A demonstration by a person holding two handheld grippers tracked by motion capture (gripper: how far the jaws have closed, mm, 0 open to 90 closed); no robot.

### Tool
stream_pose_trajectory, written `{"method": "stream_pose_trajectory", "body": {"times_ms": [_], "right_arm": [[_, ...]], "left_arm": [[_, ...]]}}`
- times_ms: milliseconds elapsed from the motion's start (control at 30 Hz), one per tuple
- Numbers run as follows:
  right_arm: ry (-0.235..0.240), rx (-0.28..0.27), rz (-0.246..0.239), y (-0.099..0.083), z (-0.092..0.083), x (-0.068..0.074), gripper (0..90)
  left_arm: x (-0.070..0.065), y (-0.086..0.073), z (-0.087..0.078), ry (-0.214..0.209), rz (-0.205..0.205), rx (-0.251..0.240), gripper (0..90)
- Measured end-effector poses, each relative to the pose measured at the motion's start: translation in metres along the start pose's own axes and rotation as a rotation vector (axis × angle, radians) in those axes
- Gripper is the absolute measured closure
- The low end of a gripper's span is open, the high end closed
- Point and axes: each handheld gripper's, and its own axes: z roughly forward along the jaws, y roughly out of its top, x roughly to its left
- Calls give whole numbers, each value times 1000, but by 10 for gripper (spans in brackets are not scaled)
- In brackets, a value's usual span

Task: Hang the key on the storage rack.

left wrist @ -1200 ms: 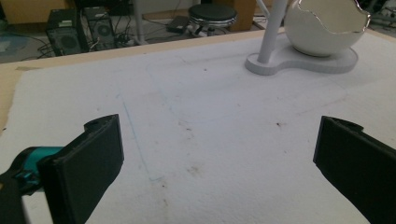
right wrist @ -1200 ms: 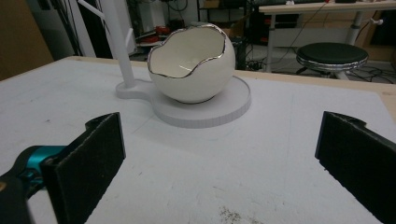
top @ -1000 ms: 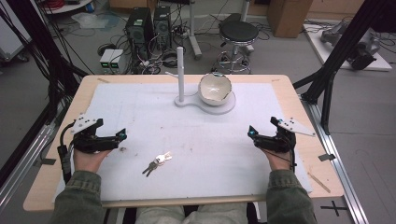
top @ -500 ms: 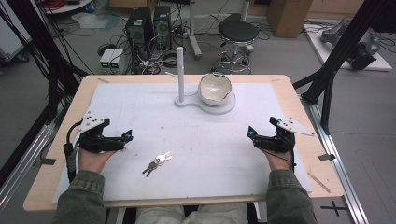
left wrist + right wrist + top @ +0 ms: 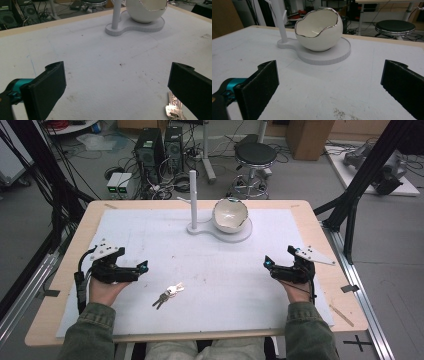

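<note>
Keys, one small bunch of silver metal (image 5: 168, 293), lie flat on the white matte tabletop (image 5: 220, 270), just right of the left gripper (image 5: 141, 267), their long axis running from near-left to far-right. Two black grippers rest well apart, left and right gripper (image 5: 268, 262), each with jaws spread wide and holding nothing. One glossy white egg-shaped bowl with a jagged silver rim (image 5: 230, 214) sits on one white stand with an upright post (image 5: 193, 195).

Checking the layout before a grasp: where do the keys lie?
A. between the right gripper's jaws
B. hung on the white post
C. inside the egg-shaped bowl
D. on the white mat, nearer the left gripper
D: the keys lie flat on the white mat, just right of the left gripper.
</note>
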Motion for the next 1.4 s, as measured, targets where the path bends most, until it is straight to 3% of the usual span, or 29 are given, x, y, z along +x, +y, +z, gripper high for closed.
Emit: {"method": "stream_pose_trajectory", "body": {"times_ms": [700,1400], "right_arm": [[7,18,-13,-1,2,2,5],[12,44,-24,-2,3,4,5]], "left_arm": [[-12,1,14,-50,37,108,21],[-33,0,32,-103,82,202,22]]}}
